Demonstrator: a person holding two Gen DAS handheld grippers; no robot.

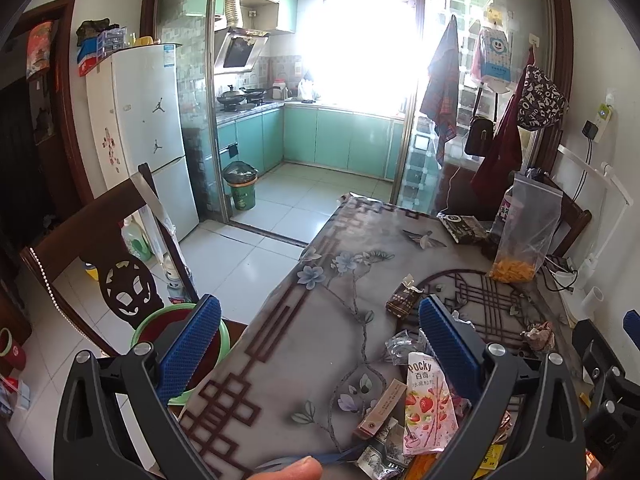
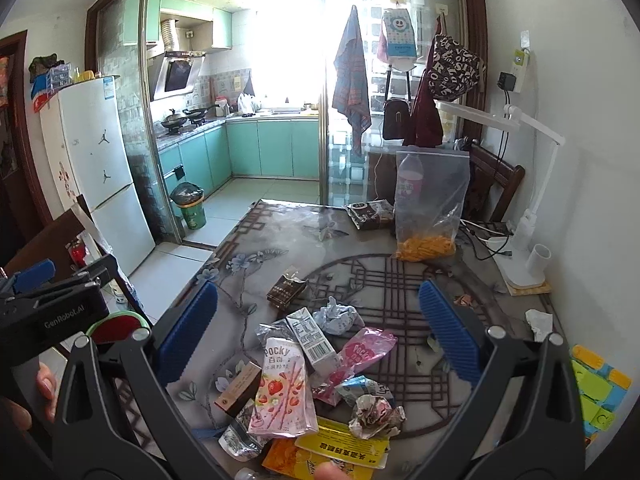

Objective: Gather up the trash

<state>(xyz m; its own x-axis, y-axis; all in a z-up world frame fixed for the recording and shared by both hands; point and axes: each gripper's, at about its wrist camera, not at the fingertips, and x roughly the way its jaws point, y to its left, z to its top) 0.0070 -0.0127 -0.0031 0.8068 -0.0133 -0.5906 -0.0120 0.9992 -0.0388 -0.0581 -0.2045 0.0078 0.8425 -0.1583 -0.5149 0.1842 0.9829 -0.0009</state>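
Observation:
A heap of trash lies on the patterned table (image 2: 380,280): a pink Pocky wrapper (image 2: 280,392), a small carton (image 2: 312,340), crumpled foil (image 2: 374,414), a yellow packet (image 2: 340,446) and a brown box (image 2: 238,390). A dark cigarette pack (image 2: 286,290) lies further back. My right gripper (image 2: 318,328) hangs open above the heap, holding nothing. My left gripper (image 1: 320,344) is open over the table's left edge, with the Pocky wrapper (image 1: 426,400) beside its right finger. A green-rimmed basin (image 1: 160,324) sits below, left of the table.
A clear zip bag (image 2: 430,204) with orange snacks and a bottle stands at the table's back. A white desk lamp (image 2: 524,248) stands right. A dark wooden chair (image 1: 100,240) is left of the table. A green bin (image 1: 240,184) stands by the kitchen doorway beside the fridge (image 1: 148,132).

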